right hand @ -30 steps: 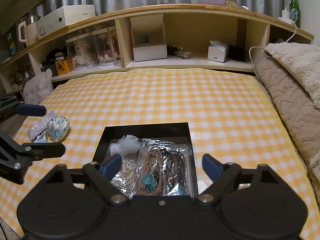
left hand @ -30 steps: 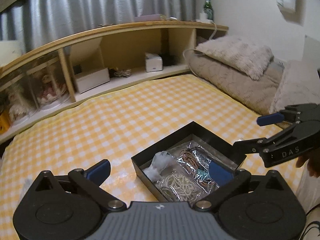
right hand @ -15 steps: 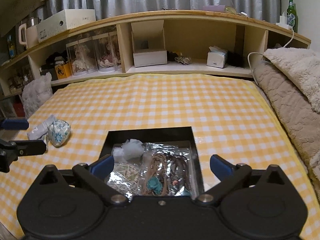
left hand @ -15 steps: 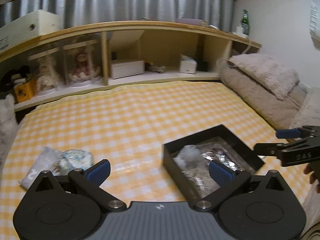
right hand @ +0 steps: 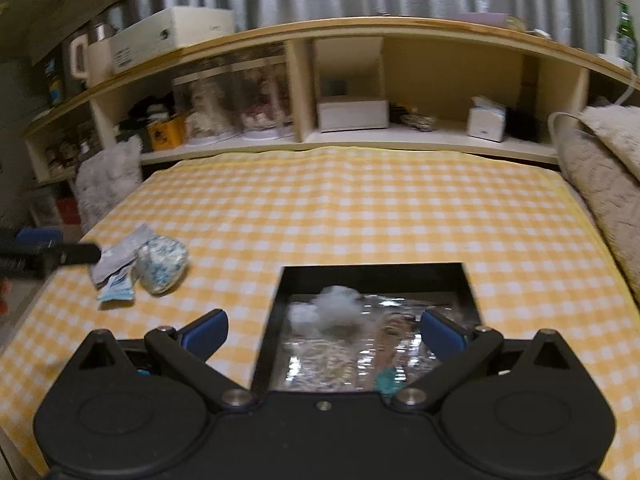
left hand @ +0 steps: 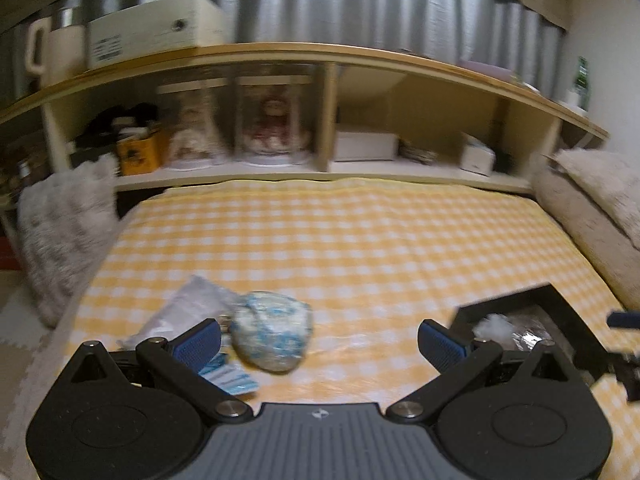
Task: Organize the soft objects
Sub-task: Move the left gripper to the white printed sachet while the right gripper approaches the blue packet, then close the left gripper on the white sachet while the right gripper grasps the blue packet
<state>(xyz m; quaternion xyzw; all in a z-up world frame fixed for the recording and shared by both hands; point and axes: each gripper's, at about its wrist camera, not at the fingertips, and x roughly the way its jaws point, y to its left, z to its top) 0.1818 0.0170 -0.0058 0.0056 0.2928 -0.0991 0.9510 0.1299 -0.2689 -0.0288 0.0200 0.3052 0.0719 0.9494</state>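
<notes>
The left gripper (left hand: pixel 320 340) has its blue-padded fingers spread wide apart with nothing between them, hovering low over the yellow checked cloth (left hand: pixel 360 248). Just ahead of its left finger sits a blue-and-white pouch (left hand: pixel 274 336), squished up against a gray plastic packet (left hand: pixel 180 312) and a small light-blue packet (left hand: pixel 230 378); that little pile is near the left edge of the cloth. The right gripper (right hand: pixel 324 330) is spread wide too, holding nothing, parked over the black box (right hand: pixel 372 272). Inside the box there's a white fluffy tuft (right hand: pixel 332 306) lying on top of shiny clear bags (right hand: pixel 336 356). Both views are pretty blurry, so the bag contents are hard to make out. A wooden shelf (right hand: pixel 360 28) runs along the back.
</notes>
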